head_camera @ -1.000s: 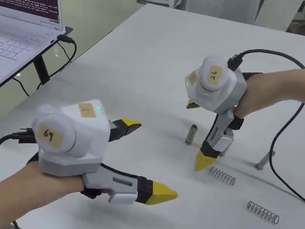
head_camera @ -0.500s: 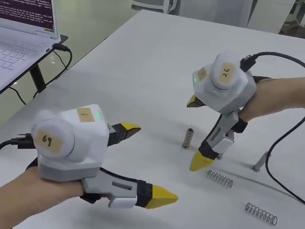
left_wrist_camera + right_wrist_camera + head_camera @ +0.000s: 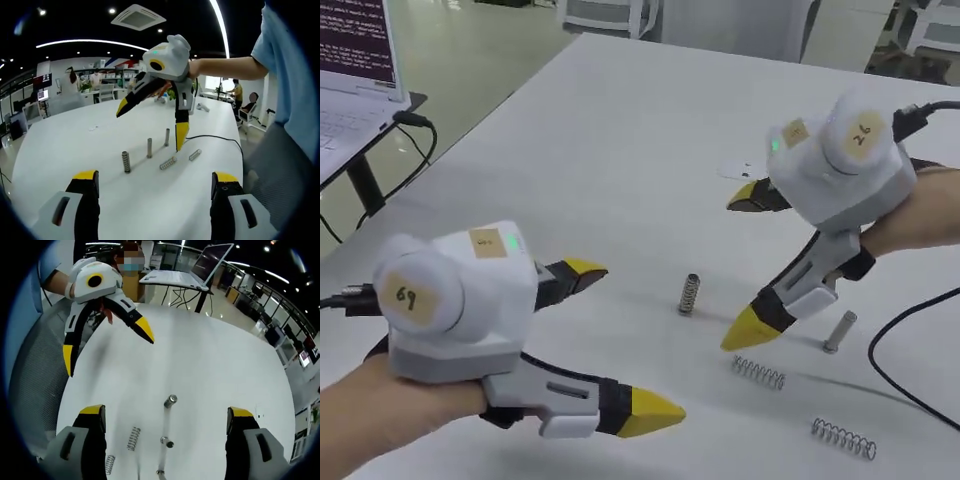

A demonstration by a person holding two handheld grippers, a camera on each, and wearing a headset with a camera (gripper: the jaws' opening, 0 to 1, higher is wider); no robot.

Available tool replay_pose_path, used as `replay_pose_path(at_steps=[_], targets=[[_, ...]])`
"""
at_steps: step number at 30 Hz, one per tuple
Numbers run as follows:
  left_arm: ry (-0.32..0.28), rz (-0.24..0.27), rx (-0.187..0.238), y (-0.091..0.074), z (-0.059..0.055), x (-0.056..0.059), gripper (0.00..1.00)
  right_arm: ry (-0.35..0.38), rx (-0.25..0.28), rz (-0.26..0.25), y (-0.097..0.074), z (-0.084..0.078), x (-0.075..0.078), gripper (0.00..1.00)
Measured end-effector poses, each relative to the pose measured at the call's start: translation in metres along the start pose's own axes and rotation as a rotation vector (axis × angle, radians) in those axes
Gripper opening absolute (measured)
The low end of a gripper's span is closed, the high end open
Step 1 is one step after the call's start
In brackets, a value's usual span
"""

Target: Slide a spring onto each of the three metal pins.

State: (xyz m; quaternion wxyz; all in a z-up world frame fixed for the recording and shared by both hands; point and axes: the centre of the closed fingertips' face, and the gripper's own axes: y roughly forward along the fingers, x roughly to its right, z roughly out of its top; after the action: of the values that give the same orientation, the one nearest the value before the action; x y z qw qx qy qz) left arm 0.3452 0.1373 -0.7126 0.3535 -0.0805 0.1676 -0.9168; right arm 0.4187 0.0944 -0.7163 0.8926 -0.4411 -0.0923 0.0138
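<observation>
A short pin with a spring on it stands mid-table, also seen in the left gripper view. Two bare pins stand beyond it; in the head view one bare pin shows beside the right gripper's lower finger. Two loose springs lie flat nearby, and one of them shows in the right gripper view. My right gripper hovers open over the pins, holding nothing. My left gripper is open and empty, low at the near left.
A laptop sits on a stand off the table's left edge. A black cable trails from the right gripper across the table at the right. A small white scrap lies further back. The table is white.
The head camera has swung, shifting everything left. My right gripper has risen and tilted a little over the pins. Both grippers have stayed open; pins and springs have not moved.
</observation>
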Motion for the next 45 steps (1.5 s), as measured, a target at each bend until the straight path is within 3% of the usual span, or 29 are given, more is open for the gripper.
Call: replay_pose_path(at_steps=[5,12,15,21,30,37,45], targets=[[0.012,-0.016,0.000,0.005,0.003,0.003,0.90,0.036,0.017,-0.065,-0.015,-0.017,-0.001,1.00],[0.013,-0.039,-0.002,0.010,0.006,0.008,0.90,0.129,0.036,-0.098,-0.031,-0.042,-0.016,0.99],[0.035,-0.063,-0.019,0.015,0.004,0.015,0.90,0.157,0.036,-0.116,-0.040,-0.054,-0.021,0.99],[0.032,-0.096,-0.011,0.025,0.008,0.023,0.89,0.235,0.034,-0.163,-0.056,-0.080,-0.030,0.98],[0.055,-0.160,-0.025,0.040,0.009,0.034,0.88,0.363,0.073,-0.209,-0.070,-0.106,-0.056,0.96],[0.072,-0.190,-0.041,0.047,0.008,0.035,0.87,0.448,0.088,-0.253,-0.080,-0.126,-0.071,0.96],[0.084,-0.217,-0.062,0.052,0.002,0.038,0.86,0.510,0.113,-0.295,-0.094,-0.138,-0.081,0.95]])
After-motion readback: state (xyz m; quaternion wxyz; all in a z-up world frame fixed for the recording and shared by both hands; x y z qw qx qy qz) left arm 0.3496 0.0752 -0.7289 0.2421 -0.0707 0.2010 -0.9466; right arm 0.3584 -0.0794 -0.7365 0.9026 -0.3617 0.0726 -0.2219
